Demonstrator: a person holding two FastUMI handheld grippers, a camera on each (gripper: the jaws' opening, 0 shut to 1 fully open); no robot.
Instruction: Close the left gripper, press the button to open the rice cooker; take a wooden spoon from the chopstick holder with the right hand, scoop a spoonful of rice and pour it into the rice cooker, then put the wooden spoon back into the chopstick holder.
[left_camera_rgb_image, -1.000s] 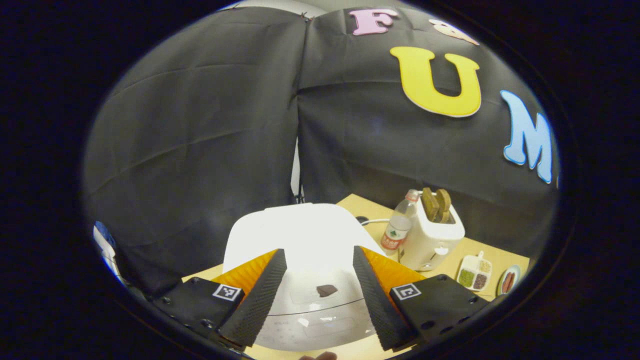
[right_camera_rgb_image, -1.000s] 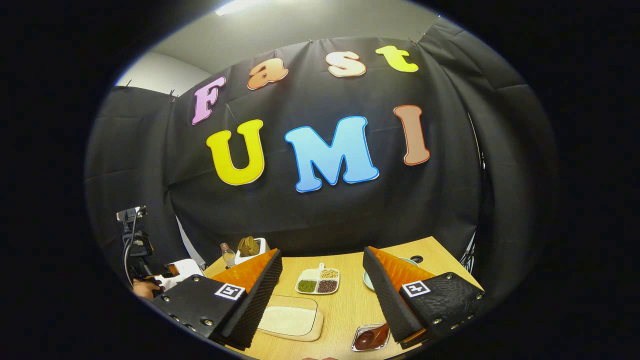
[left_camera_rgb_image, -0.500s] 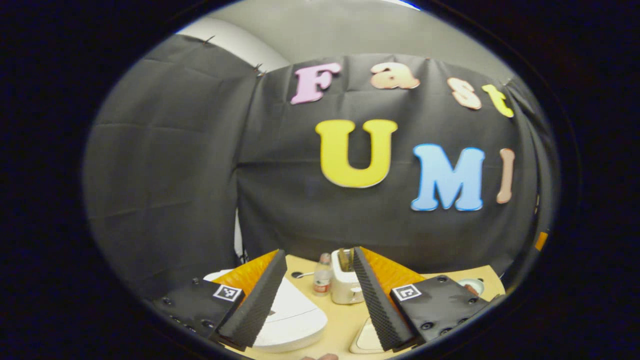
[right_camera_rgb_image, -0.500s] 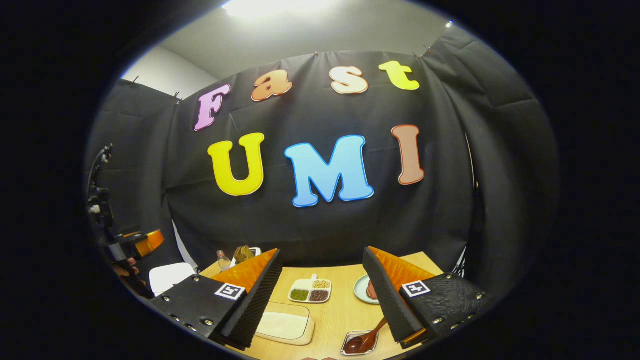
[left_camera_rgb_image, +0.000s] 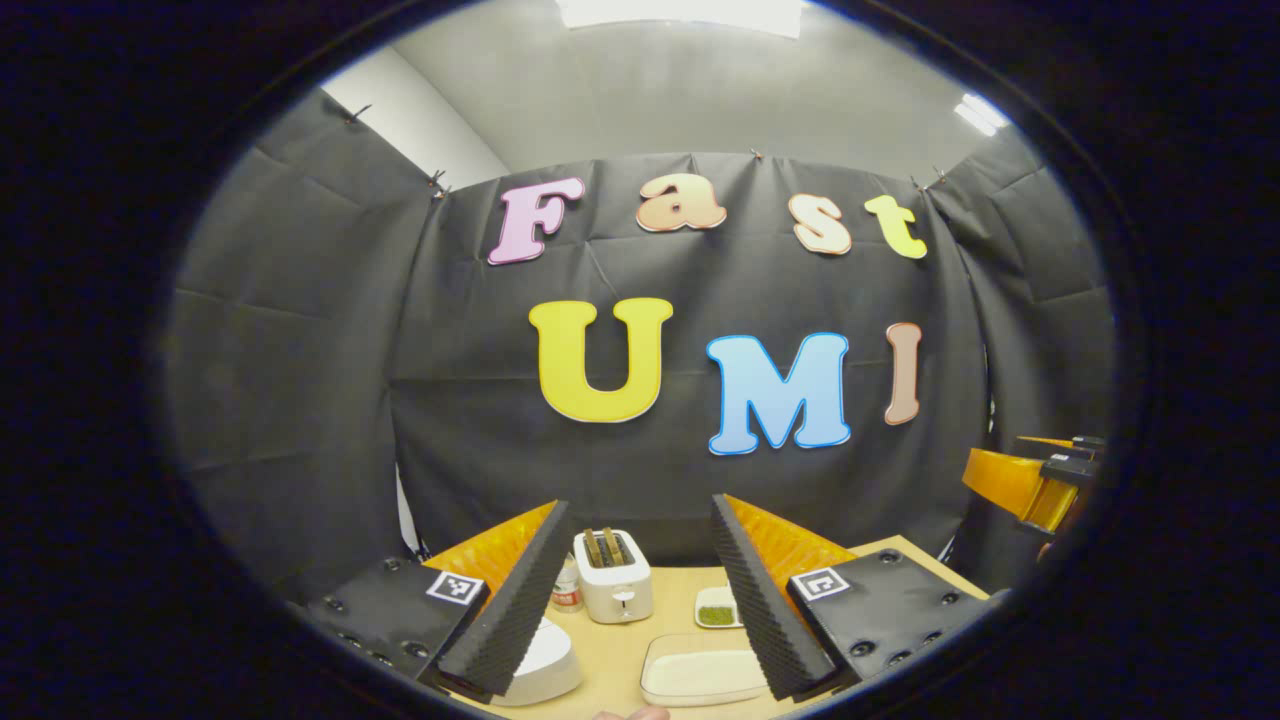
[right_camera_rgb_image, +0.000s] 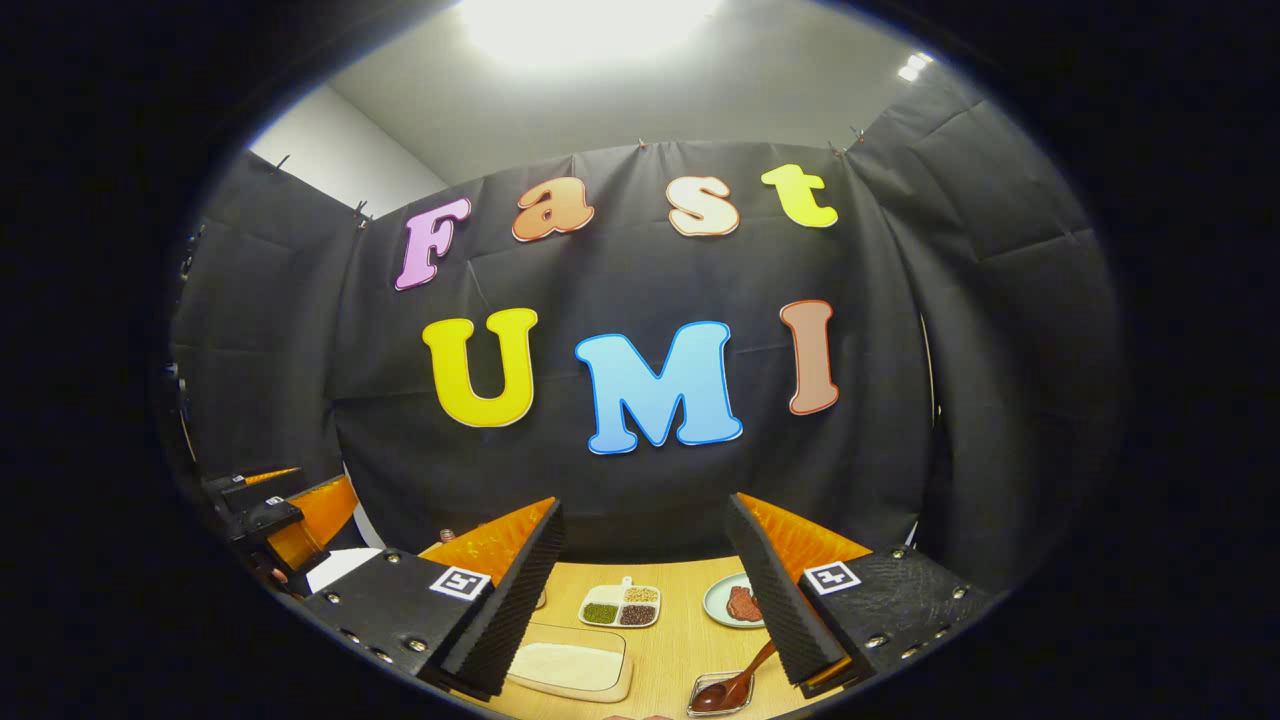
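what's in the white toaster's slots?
Two brown slices stand upright in the white toaster; their lower parts are hidden inside the slots.

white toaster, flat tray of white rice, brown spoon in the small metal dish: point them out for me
white toaster (left_camera_rgb_image: 617, 590), left gripper view, on its front face
flat tray of white rice (right_camera_rgb_image: 566, 667), right gripper view, on the rice
brown spoon (right_camera_rgb_image: 722, 692), right gripper view, on its bowl

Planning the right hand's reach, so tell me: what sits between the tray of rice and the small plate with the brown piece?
In the right gripper view, a divided dish of beans lies between the rice tray and the plate, set slightly farther back.
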